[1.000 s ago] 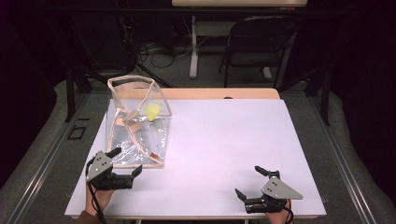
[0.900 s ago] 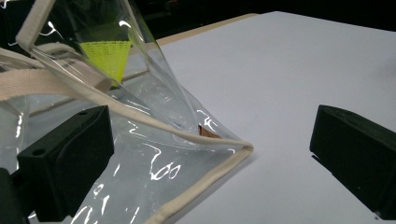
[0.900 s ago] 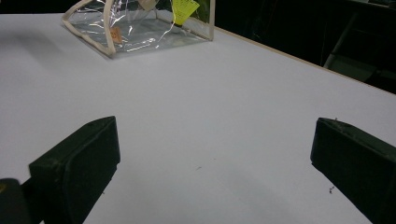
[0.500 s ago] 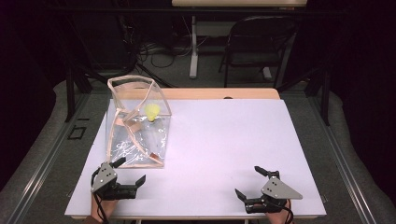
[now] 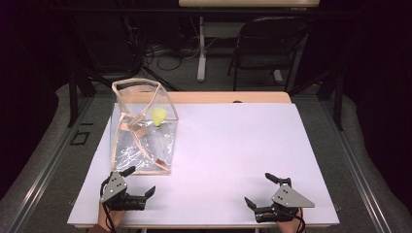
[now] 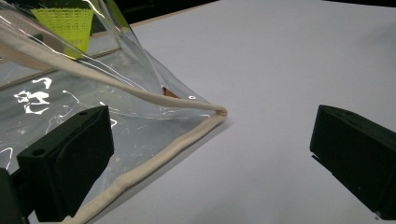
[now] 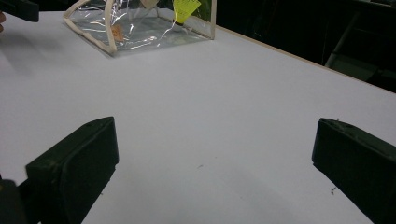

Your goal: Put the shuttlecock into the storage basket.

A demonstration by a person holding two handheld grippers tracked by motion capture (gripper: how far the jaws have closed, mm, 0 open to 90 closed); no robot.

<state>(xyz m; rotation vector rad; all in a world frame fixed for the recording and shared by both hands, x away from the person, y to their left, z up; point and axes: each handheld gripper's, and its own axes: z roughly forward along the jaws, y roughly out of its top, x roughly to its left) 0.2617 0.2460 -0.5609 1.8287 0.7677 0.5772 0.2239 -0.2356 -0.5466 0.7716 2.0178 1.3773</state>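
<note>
A clear bag [image 5: 144,131] with cream piping stands on the left half of the white table [image 5: 233,145], its mouth gaping upward and a small yellow mesh item [image 5: 158,115] inside, toward its far side. The left gripper [image 5: 138,183] sits at the table's near edge just short of the bag's near corner, fingers [image 6: 65,161] spread wide and holding nothing; in the left gripper view the piped corner [image 6: 219,112] lies between the two fingers, which suggests the hand is lined up to take that seam. The bag is floppy film, so the stiff piping is probably the surest place to pinch; the film itself would likely slip or crumple. The right gripper [image 5: 260,191] rests near the table's near right edge, well apart from the bag, its fingers [image 7: 70,170] also wide apart and empty, pointing across bare table toward the bag [image 7: 140,25] in the distance. It looks parked, out of the way until a second hold is wanted.
</note>
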